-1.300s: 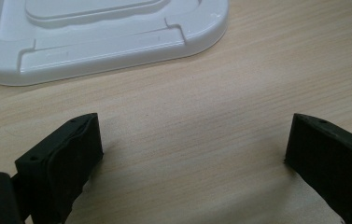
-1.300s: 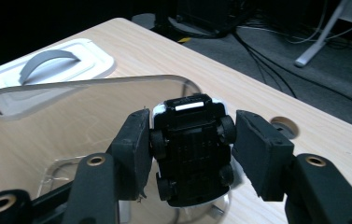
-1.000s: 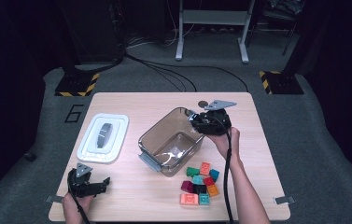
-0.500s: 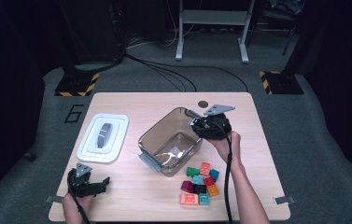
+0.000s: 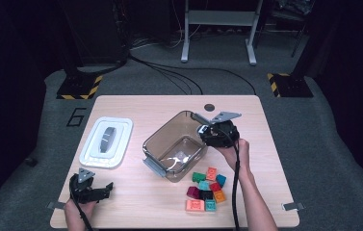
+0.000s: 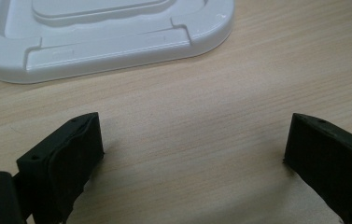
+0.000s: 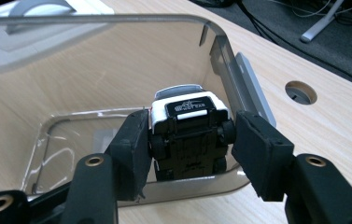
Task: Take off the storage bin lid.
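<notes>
Toy car over the tub!
My right claw [image 7: 190, 140] grips the toy car [image 7: 190, 135], belly up, just above the clear tub's [image 7: 117, 60] near rim; my left claw [image 6: 192, 154] gapes wide on the desk [image 6: 239, 84], beside the tub's white lid [image 6: 94, 32].

The counter [image 7: 304, 130] looks like pale matt wood grain. The container [image 7: 117, 56] is clear, glossy, smoke-tinted plastic; the lid [image 6: 94, 42] smooth white plastic; the toy car [image 7: 190, 135] glossy plastic.

Dim room, lit light wooden table [image 5: 121, 103]
We see grey carpet floor [image 5: 314, 139], black cables [image 5: 169, 72], yellow-black striped floor blocks [image 5: 78, 87], a grey metal stand [image 5: 217, 19] behind.
</notes>
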The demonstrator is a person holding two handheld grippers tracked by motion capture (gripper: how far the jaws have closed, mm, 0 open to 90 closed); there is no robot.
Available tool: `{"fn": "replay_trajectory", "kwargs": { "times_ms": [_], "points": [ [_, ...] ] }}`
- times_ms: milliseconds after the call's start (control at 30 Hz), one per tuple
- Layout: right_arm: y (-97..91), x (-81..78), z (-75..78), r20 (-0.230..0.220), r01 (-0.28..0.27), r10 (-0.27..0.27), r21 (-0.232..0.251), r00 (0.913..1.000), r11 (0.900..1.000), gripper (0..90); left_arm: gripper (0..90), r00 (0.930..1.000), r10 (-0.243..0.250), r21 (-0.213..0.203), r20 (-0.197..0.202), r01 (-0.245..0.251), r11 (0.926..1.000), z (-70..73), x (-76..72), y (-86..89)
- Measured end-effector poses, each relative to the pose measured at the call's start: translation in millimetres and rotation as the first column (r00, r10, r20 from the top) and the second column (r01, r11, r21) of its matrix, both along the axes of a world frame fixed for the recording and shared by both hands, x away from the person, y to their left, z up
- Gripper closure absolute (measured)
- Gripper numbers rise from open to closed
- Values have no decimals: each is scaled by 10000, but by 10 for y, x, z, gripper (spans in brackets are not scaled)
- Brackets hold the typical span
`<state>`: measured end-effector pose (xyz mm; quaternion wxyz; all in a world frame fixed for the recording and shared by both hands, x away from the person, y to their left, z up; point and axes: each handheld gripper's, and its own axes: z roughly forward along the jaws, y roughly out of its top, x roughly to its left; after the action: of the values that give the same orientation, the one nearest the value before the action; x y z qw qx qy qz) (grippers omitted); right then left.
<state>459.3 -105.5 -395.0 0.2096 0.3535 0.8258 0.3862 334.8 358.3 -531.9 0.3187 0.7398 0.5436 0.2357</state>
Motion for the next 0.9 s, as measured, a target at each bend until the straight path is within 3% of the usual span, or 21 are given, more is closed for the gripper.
{"fn": "replay_trajectory", "kwargs": {
  "times_ms": [333, 600, 700, 900],
  "points": [
    [53, -27, -49, -262, 153, -163, -406, 9995, 9991, 456, 43, 10000, -35, 15, -71, 35, 10000, 6, 0, 5],
    [36, -52, -20, -8, -14, 14, -442, 10000, 9990, 432, 46, 10000, -31, 20, -65, 31, 10000, 6, 0, 6],
    [10, -64, -10, 67, -55, 58, -341, 10000, 9994, 390, 48, 10000, 32, 3, 26, -32, 10000, 0, 0, 1],
    [-127, -153, 16, 146, 222, -228, 388, 9996, 9990, 255, 48, 10000, 29, 4, 26, -29, 10000, 0, 0, 2]
  ]
}}
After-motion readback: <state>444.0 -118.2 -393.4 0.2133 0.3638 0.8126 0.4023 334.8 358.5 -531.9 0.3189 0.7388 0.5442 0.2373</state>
